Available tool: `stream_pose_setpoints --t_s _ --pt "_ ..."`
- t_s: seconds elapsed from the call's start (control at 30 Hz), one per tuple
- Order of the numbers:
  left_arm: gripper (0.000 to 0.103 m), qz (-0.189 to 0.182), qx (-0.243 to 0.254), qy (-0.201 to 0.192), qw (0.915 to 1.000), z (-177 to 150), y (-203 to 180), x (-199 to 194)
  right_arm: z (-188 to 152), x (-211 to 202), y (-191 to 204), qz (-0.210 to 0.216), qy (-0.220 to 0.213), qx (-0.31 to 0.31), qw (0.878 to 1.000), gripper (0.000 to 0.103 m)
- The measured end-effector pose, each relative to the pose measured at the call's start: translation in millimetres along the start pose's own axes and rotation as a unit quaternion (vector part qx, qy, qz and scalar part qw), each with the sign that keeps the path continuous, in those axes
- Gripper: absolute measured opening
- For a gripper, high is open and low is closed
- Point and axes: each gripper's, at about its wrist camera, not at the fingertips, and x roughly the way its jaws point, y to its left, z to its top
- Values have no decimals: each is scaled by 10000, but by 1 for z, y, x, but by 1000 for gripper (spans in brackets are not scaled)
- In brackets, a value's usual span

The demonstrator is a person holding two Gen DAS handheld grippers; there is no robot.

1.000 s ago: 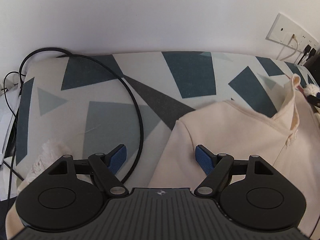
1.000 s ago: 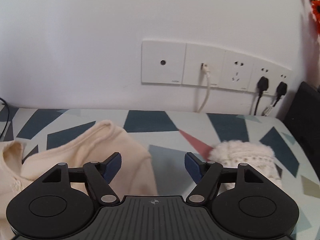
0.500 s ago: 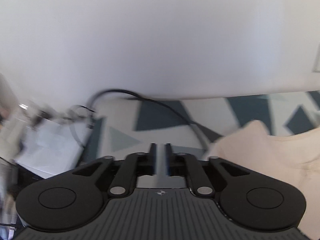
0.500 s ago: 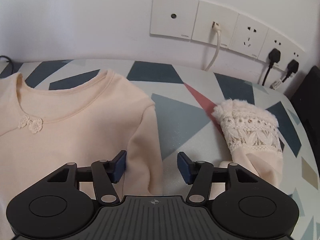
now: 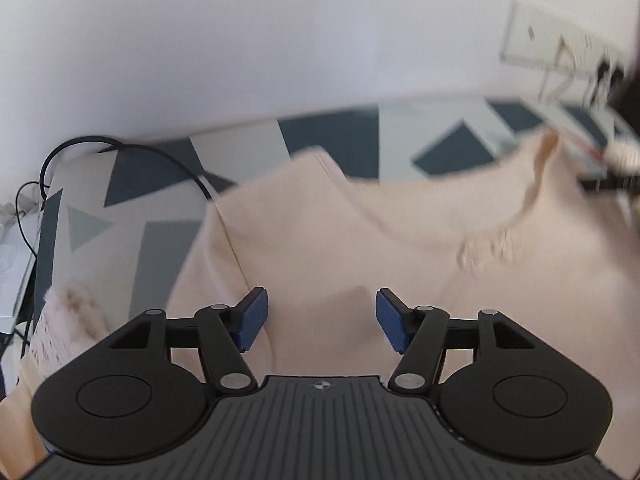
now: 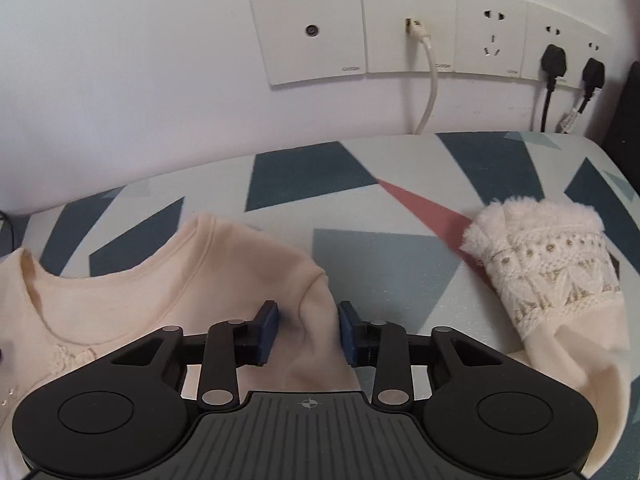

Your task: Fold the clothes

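Garment: a pale cream long-sleeved knit top [image 5: 360, 248] with a ribbed round neckline lay spread flat on the table cover, its neckline toward the wall.
Surface: a tablecloth [image 6: 360, 200] printed with dark blue, grey and red triangles on off-white covered the table under the top.
My left gripper [image 5: 318, 320]: its blue-padded jaws were opening over the top's chest near the left shoulder seam; cloth lay below the gap, but neither pad pressed on it, so it held nothing.
My right gripper [image 6: 308, 330]: its jaws were closing around a raised ridge of cream cloth at the top's right shoulder, where the sleeve begins; the fold stood between the blue pads, the right pad against it. The left pad stood a little off it, so I cannot say the pinch was firm.
Right sleeve cuff: the fluffy cream cuff with a lace and bead band [image 6: 548, 264] lay on the tablecloth to the right of my right gripper, well apart from the shoulder.
Neck trim: a small cream flower-shaped decoration [image 6: 70, 358] sat just below the neckline.
Left view: blurred, so fine detail there was lost.
Wall: a row of white socket plates [image 6: 420, 28] with a white cable [image 6: 428, 76] and two black plugs [image 6: 554, 60] sat above the table's far edge.
Table's left end: a thin black cable [image 5: 132, 152] looped across the tablecloth beside the top's left shoulder.
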Motion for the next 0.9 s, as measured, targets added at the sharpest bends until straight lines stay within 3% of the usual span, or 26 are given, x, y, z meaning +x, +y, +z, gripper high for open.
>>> stream_pose_setpoints --t_s 0.1,0.13,0.27,0.4,0.7,0.77,0.8,0.83,0.9 --pt "63 176 85 -149 9997 -10 -6 4 -6 -1 9 -89 -237 -380 9990 8" --pt "64 165 16 -148 9998 -9 -5 5 -8 -2 13 -201 -349 -548 9977 6" --pt "67 101 -245 -88 9996 0 2 13 -3 4 23 -597 -554 -706 9942 5" --pt "68 32 -550 -5 9985 13 10 24 7 18 28 -732 -539 -794 9927 5" --pt "74 248 -788 -205 9964 32 12 42 25 43 38 -1070 -667 -1162 9852 6" --pt "77 308 -838 -157 9959 37 13 46 25 43 38 -1124 -694 -1119 9849 9" --pt "78 320 -828 -118 9960 39 13 46 24 40 37 -1125 -693 -1052 9856 21" --pt "78 322 -821 -64 9961 41 14 45 22 35 37 -1123 -692 -994 9863 40" --pt "77 370 -799 47 9961 42 14 40 16 15 33 -970 -859 -956 9870 58"
